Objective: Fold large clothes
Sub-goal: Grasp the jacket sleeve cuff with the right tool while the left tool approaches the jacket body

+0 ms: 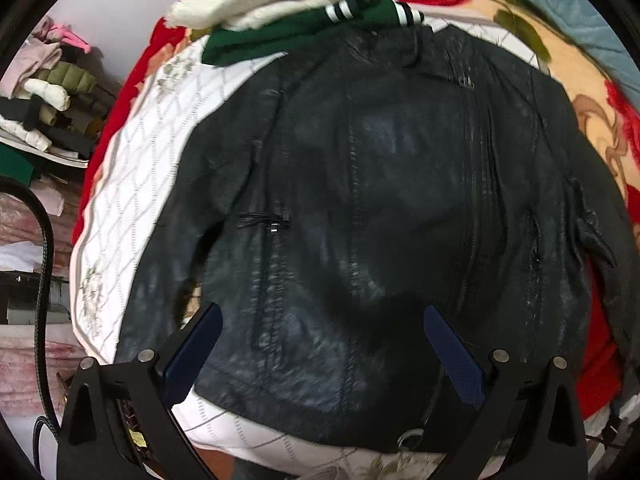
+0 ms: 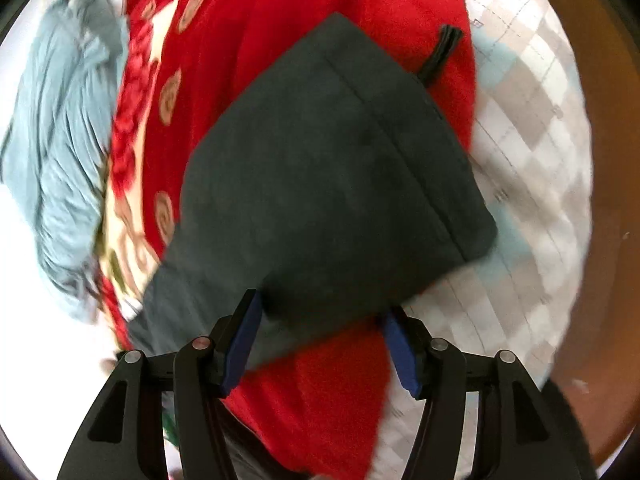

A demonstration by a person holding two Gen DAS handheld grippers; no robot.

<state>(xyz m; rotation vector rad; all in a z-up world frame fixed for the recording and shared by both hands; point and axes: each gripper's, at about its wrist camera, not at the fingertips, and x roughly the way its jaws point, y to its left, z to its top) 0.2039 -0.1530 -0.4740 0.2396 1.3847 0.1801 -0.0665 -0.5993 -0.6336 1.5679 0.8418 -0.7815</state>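
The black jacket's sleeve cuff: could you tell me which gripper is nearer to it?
Right. The right gripper straddles the sleeve cuff; the left gripper hangs open over the jacket hem.

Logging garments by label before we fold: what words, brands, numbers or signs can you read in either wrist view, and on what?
None can be read.
Black jacket: no label or print shows.
Dark sleeve: plain, no text.
Small yellowish tag beside the left gripper: too small and blurred to read.
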